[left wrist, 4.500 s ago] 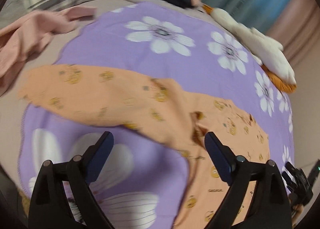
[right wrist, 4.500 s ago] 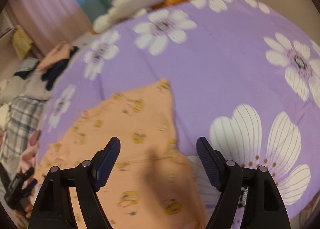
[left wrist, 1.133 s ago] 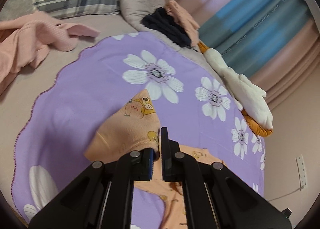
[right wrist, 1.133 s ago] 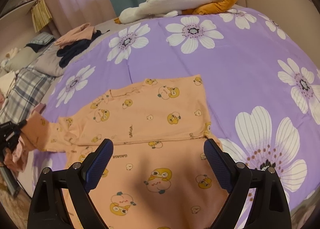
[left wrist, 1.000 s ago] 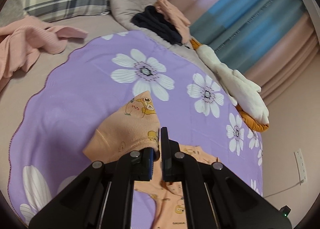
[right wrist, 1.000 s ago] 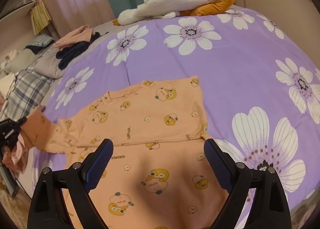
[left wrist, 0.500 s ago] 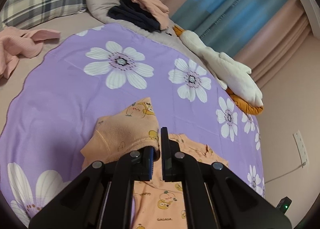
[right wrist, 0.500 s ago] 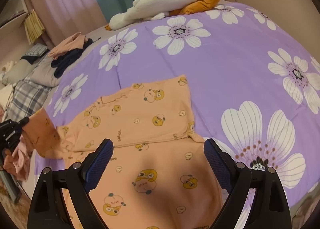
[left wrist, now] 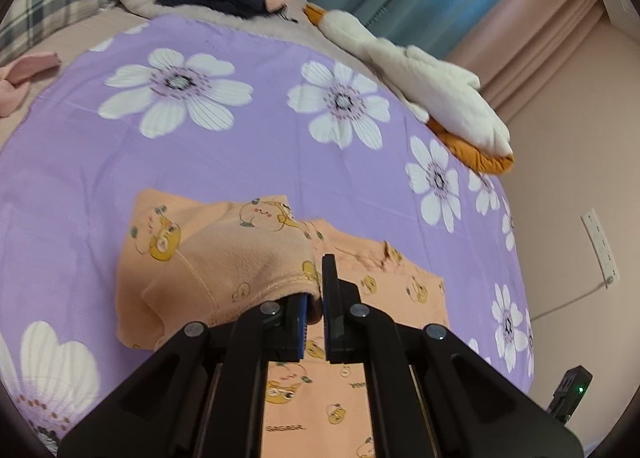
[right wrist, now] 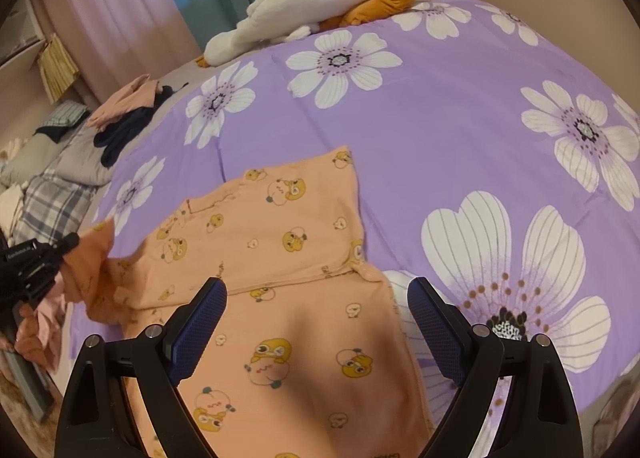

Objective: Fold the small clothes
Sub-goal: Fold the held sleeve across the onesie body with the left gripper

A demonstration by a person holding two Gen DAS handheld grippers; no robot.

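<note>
The orange cartoon-print garment (right wrist: 280,298) is lying spread on the purple flowered bedspread (right wrist: 460,146) that covers the bed, its far half already doubled over so that a fold edge is running across its middle. One sleeve (left wrist: 224,258) is being pinched at its cuff by the left claw (left wrist: 314,298), whose jaws are pressed shut on the fleece. Compared with a second ago, this sleeve is being carried further in across the bedspread: then it was hanging beside the garment's outer edge, with only a sliver of orange cloth under the claw, and now the body of the garment is lying directly beneath and ahead of the jaws. In the right wrist view the lifted sleeve (right wrist: 90,270) is seen held up off the bedspread at the garment's left side.

The right claw (right wrist: 316,322) is being held wide open just above the near part of the garment, with nothing between its pads, much where it was a second ago.

The sleeve fold is judged to be in progress: the cuff is being brought over the body but is not yet laid down or released. A white plush goose (left wrist: 432,94) is lying at the far edge of the bed, well apart from the work.
</note>
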